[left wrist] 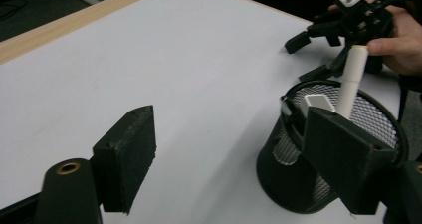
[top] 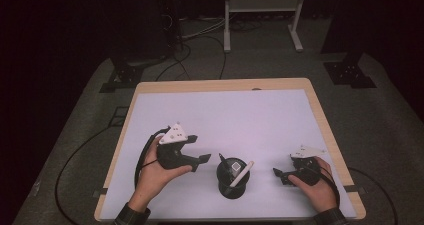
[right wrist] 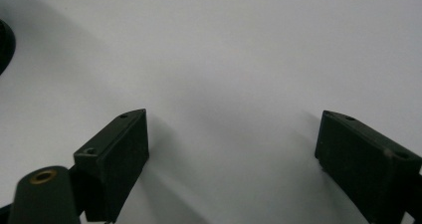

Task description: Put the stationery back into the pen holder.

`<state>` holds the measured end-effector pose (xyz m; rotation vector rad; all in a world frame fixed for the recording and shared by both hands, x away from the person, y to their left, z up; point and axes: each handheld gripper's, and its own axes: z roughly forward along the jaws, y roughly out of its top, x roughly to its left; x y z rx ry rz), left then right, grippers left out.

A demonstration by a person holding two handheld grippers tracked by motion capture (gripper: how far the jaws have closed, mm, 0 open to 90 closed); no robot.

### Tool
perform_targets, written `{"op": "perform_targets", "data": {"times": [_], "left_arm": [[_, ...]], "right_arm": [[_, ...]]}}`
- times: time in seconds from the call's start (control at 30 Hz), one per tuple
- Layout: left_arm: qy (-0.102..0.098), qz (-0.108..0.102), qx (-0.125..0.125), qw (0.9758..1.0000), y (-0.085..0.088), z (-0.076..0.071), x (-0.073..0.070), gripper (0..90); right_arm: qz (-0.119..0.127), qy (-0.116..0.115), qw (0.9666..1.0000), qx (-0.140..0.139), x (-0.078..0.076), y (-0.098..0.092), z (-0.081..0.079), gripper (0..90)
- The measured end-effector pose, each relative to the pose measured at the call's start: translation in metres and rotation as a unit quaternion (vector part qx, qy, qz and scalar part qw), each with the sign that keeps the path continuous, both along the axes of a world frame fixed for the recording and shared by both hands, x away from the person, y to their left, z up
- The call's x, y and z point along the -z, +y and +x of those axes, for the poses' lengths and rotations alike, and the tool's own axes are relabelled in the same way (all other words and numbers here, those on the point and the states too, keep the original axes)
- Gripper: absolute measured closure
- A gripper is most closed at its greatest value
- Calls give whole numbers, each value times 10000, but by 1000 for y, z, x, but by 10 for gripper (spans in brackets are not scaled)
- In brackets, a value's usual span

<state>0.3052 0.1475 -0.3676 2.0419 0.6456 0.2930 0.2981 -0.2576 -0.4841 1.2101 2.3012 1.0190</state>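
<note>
From the high view we see the cup (top: 233, 179), a black mesh holder, standing near the table's (top: 150, 87) front edge, between the two grippers. A white pen (top: 242, 173) leans out of the cup toward the right gripper (top: 276, 173), and a white block sits inside beside a dark pen. The left gripper (top: 202, 157) hangs just left of the cup, jaws apart and empty. The right gripper sits right of the cup, clear of it. Behind the cup the white top lies bare to the far wooden edge.

In the left gripper view we see what the high view cannot: the cup's mesh wall (left wrist: 293, 169) and the pen (left wrist: 352, 79) resting on its rim. The left gripper's (left wrist: 239, 154) jaws stand wide with nothing between them, one jaw overlapping the cup's near side. The right gripper (left wrist: 348, 25) shows beyond the cup.

In the right gripper view we see the right gripper's (right wrist: 231, 159) jaws spread wide over bare table, empty, with a dark curve that may be the cup at the left border.
</note>
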Motion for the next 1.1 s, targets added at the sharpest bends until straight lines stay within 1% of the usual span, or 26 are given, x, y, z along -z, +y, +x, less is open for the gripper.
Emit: {"op": "perform_targets", "data": {"times": [0.13, 0.17, 0.47, 0.6, 0.77, 0.83, 1.1], "left_arm": [[44, 76, -121, 9999, 8, 1, 3, 166], [44, 76, -121, 9999, 8, 1, 3, 145], [129, 185, -361, 9991, 27, 1, 14, 108], [162, 184, -497, 9985, 38, 0, 19, 102], [166, 245, -698, 9971, 51, -2, 24, 99], [151, 310, -772, 9964, 56, -3, 26, 98], [231, 412, -953, 9943, 70, -7, 40, 92]], "right_arm": [[-1, 1, 10000, -1, 0, 0, 0, 123], [-1, 1, 10000, -1, 0, 0, 0, 123], [-10, -2, 10000, -6, 0, 0, 0, 122], [-13, -4, 10000, -7, 0, 0, 0, 122], [-16, -6, 10000, -8, 0, 0, 0, 122], [-15, -4, 10000, -7, 0, 0, 0, 122], [-19, -8, 10000, -10, 0, 0, 0, 122]]}}
